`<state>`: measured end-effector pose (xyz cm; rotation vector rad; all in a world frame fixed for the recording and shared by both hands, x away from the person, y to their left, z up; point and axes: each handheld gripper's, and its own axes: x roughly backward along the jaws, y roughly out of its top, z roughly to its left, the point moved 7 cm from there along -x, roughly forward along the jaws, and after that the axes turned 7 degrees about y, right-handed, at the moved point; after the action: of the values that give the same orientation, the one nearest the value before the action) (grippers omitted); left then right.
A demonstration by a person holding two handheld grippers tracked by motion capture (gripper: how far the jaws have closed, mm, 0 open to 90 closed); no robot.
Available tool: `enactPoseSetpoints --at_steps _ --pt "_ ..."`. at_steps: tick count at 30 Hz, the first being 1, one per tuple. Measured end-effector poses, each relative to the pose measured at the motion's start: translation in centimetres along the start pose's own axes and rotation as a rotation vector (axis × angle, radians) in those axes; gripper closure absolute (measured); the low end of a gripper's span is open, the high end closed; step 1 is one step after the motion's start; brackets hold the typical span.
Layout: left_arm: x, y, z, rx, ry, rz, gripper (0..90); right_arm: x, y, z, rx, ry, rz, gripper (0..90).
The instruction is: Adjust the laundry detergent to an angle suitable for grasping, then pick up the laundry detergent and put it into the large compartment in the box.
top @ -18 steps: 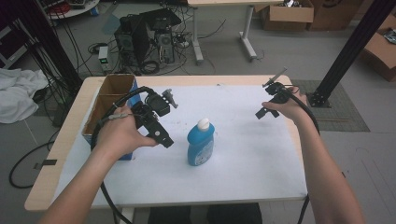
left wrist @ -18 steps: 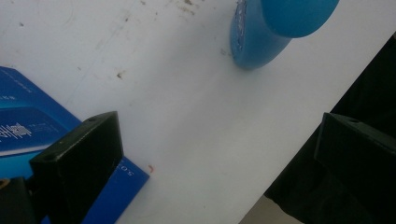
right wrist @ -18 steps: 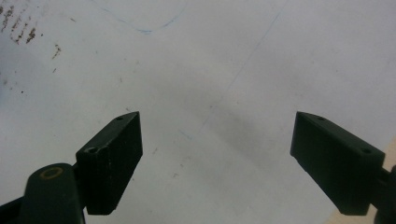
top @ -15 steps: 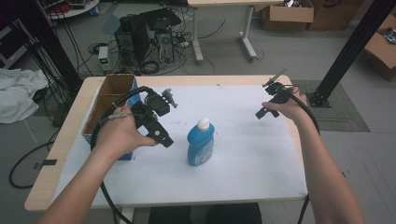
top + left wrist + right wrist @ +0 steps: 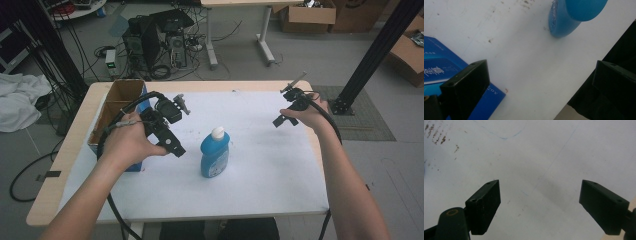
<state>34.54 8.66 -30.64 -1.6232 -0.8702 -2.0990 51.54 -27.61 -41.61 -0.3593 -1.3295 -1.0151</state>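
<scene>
Bottle (image 5: 215, 154) beside left hand-held gripper (image 5: 172, 146)

Open cardboard box (image 5: 116, 101) at table's left edge; white cloth (image 5: 17, 106) on floor.

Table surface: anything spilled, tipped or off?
Nothing tipped or spilled. The blue bottle stands upright, white cap on, mid-table. The open cardboard box sits at the table's left edge. The only blemish: brown specks and faint pen lines on the white table cover.
</scene>
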Motion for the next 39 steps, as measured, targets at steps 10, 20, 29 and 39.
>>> enactPoseSetpoints --at_steps 10,20,29,39 --pt "0.06 0.23 -0.01 -0.004 0.004 0.007 1.7 0.02 0.11 -0.05 0.012 0.008 -0.002 18.0" --pt "0.15 0.32 0.03 -0.007 0.008 0.007 1.6 0.34 -0.03 -0.06 -0.001 0.007 -0.011 17.7" --pt "0.17 0.16 -0.17 -0.001 0.007 0.008 1.6 0.25 -0.1 0.05 0.003 0.006 -0.004 17.3" --pt "0.28 -0.06 0.44 0.014 0.015 0.011 1.6 0.45 -0.18 -0.15 -0.001 0.001 -0.009 17.7"
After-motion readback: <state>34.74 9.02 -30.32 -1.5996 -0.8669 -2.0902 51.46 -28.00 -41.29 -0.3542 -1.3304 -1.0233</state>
